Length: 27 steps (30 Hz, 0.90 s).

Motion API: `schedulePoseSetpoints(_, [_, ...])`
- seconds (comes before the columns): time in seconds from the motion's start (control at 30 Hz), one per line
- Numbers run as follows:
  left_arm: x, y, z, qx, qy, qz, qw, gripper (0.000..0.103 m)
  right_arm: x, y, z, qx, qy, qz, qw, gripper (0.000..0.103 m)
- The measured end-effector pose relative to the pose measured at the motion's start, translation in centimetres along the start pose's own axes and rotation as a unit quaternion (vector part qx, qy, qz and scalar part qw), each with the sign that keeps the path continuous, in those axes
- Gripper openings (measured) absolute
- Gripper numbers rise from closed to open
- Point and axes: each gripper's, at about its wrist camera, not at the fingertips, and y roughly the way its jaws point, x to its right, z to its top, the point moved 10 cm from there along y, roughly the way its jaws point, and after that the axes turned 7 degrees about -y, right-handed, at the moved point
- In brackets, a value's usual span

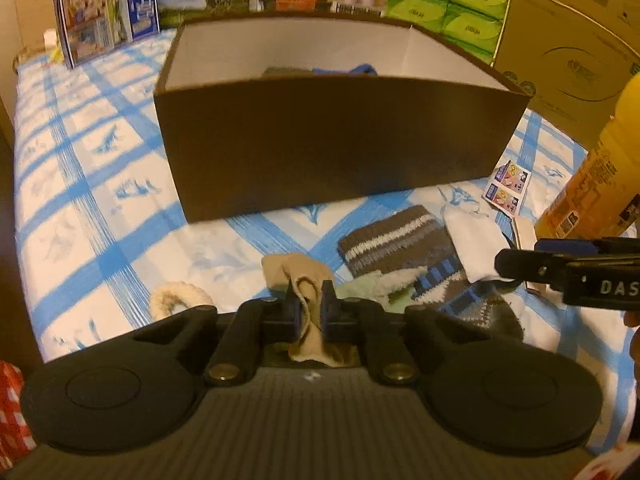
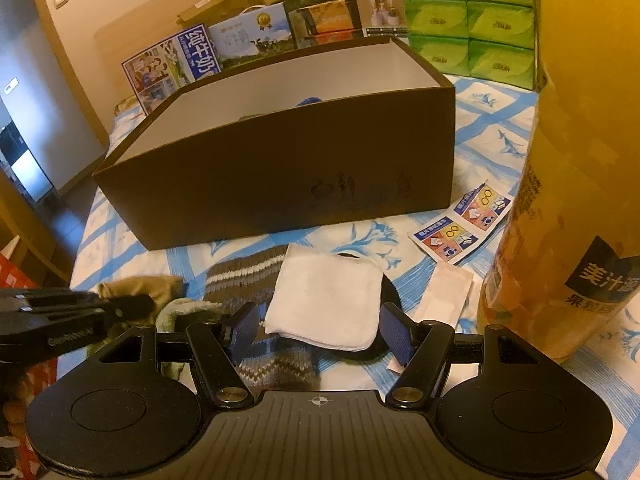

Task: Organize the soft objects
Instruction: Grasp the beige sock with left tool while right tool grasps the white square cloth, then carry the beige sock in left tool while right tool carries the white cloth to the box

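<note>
Left gripper [image 1: 307, 298]: jaws pressed together, pinching a beige sock [image 1: 306, 280] whose cloth bunches up between the blue pads; it lies on the blue-and-white checked bedsheet [image 1: 80, 184] in front of the box.

Right gripper [image 2: 320, 326]: fingers spread, holding nothing, either side of a folded white cloth [image 2: 326, 300] without touching it. The cloth lies across a brown striped knit sock [image 2: 244, 270].

Beside these: a cream fluffy ring [image 1: 180, 296]; a pale green fuzzy item [image 1: 362, 290], partly hidden.

Dark brown cardboard box [image 2: 280, 184]: open top, white inside; something blue [image 2: 308, 100] shows above the near wall, the rest hidden.

Orange juice bottle [image 2: 560, 240]: label reads 美汁源.

Sachet pair [image 2: 460, 224], printed, text too small.

Milk carton pack [image 2: 172, 66] reads 純牛奶. Green tissue packs [image 2: 468, 20], stacked.
</note>
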Motion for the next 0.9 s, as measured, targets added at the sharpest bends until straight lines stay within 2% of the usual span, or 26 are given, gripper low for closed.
schedulePoseSetpoints(0.1, [0.2, -0.9, 0.5, 0.022, 0.011, 0.008, 0.9997, 0.008, -0.3, 0.4, -0.1, -0.002, -0.010, 0.000, 1.000, 0.067])
schedulePoseSetpoints(0.23, [0.4, -2.6, 1.6, 0.046, 0.001, 0.003, 0.9989, 0.008, -0.7, 1.3, -0.3, -0.005, -0.033, -0.007, 0.999, 0.067])
schedulePoseSetpoints(0.4, [0.6, -3.8, 2.2, 0.059, 0.003, 0.003, 0.9983, 0.008, -1.2, 2.8, -0.7, -0.014, -0.071, -0.022, 0.997, 0.064])
schedulePoseSetpoints(0.47, [0.6, -3.8, 2.0, 0.058, 0.002, 0.005, 0.9983, 0.008, -1.5, 3.1, -0.8, -0.015, -0.086, -0.019, 0.996, 0.038])
schedulePoseSetpoints(0.53, [0.5, -3.8, 1.8, 0.054, 0.000, 0.008, 0.9985, 0.008, -1.5, 2.9, -0.8, -0.013, -0.087, -0.016, 0.996, 0.027])
schedulePoseSetpoints(0.57, [0.4, -3.8, 1.6, 0.053, -0.001, 0.008, 0.9986, 0.008, -1.5, 2.8, -0.8, -0.010, -0.086, -0.013, 0.996, 0.015])
schedulePoseSetpoints(0.63, [0.3, -3.9, 1.4, 0.052, -0.002, 0.009, 0.9986, 0.008, -1.3, 2.4, -0.7, -0.006, -0.085, -0.013, 0.996, 0.004])
schedulePoseSetpoints(0.9, [0.5, -5.2, 1.3, 0.062, -0.007, 0.006, 0.9980, 0.008, -0.5, -2.4, 1.7, 0.052, -0.046, 0.007, 0.998, 0.003])
